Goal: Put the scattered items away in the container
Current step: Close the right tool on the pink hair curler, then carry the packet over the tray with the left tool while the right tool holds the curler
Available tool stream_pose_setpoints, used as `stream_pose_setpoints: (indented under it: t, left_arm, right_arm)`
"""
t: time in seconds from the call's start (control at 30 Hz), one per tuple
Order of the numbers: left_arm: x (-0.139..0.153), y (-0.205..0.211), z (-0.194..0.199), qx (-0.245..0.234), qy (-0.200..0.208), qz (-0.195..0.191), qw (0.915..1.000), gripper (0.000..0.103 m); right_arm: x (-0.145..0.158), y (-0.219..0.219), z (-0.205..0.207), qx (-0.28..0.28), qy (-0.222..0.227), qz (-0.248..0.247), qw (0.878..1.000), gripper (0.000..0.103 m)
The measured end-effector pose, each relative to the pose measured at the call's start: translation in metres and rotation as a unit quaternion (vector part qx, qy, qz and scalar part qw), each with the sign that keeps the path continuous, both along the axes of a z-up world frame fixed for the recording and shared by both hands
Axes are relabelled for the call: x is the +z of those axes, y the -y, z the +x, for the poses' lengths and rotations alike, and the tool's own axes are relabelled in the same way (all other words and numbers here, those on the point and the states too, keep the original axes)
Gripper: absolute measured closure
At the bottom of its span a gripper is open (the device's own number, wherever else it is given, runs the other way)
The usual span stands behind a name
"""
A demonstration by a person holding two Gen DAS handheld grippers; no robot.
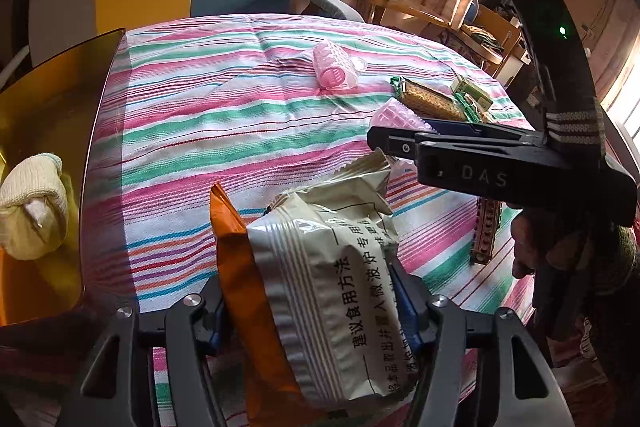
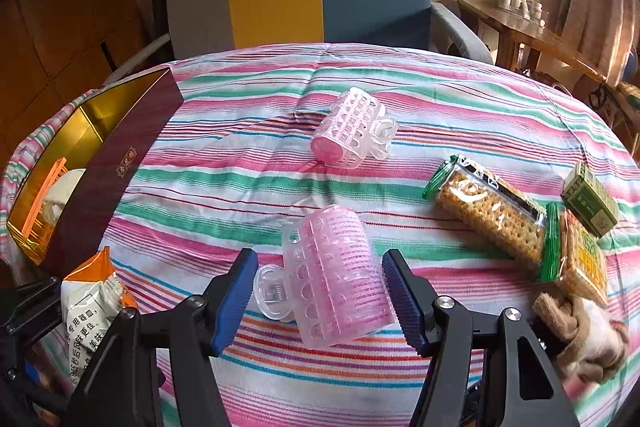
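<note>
From the left wrist, a snack packet (image 1: pixel 320 283) is seen squeezed tight in the left gripper (image 1: pixel 316 311), just right of the gold-lined box (image 1: pixel 52 99) on the striped desk (image 1: pixel 240 99). From the right wrist, the right gripper (image 2: pixel 320 297) is held with jaws wide around a pink hair roller (image 2: pixel 336 275), not touching it.

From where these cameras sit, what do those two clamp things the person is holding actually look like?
Both are black plastic. The right gripper has angular arms, silver screws and ribbed blue pads on its fingers. The left gripper matches. From the left wrist view, the right one's body shows white "DAS" lettering, a striped strap and a small green light.
</note>
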State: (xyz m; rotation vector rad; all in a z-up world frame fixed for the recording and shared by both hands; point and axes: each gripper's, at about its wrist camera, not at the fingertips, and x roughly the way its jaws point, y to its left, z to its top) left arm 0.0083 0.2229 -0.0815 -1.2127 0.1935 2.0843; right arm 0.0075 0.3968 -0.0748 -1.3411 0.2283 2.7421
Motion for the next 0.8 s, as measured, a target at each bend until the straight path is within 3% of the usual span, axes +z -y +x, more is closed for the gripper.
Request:
stream_pose_setpoints:
  t: [0.43, 0.67, 0.8]
  left_arm:
    - [0.041, 0.032, 0.021, 0.004, -0.042, 0.038, 0.9984, 0.039]
    - [0.077, 0.087, 0.003, 0.065, -0.07, 0.067, 0.9931, 0.039]
    - [0.088, 0.123, -0.025, 0.112, -0.089, 0.062, 0.9877, 0.039]
  right_arm:
    - [0.003, 0.016, 0.041, -0.03, -0.017, -0.049, 0.998, 0.038]
    - [0.009, 0.038, 0.044, -0.015, -0.027, -0.058, 0.998, 0.038]
    - [0.013, 0.049, 0.039, -0.005, -0.029, -0.057, 0.998, 0.038]
